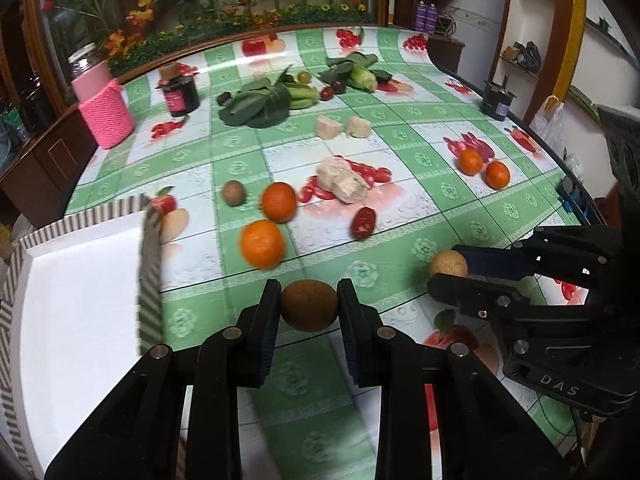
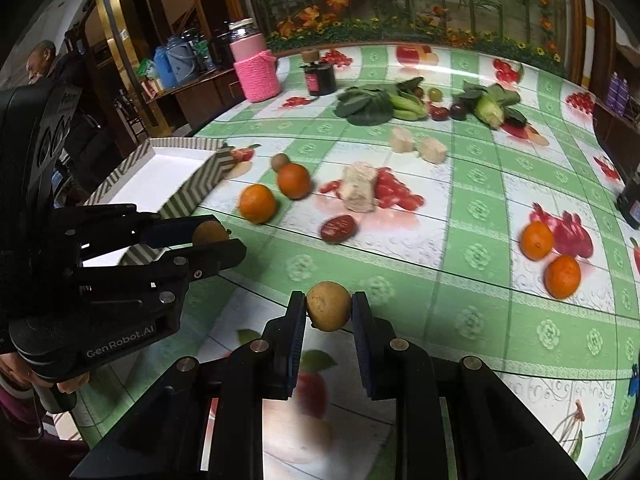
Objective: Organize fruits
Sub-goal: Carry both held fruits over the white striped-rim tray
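Left tongs [image 1: 309,307] pinching kiwi [image 1: 309,305], right tongs [image 2: 329,307] — longan [image 2: 329,306]

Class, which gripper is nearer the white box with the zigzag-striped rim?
Left. The left gripper hangs right beside the white box; the right gripper is farther off, on the left gripper's other side.

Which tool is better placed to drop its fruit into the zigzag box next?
Left, probably. The left tool holds a brown fruit right beside the zigzag box. The right tool, gripping a tan fruit, sits farther from it.
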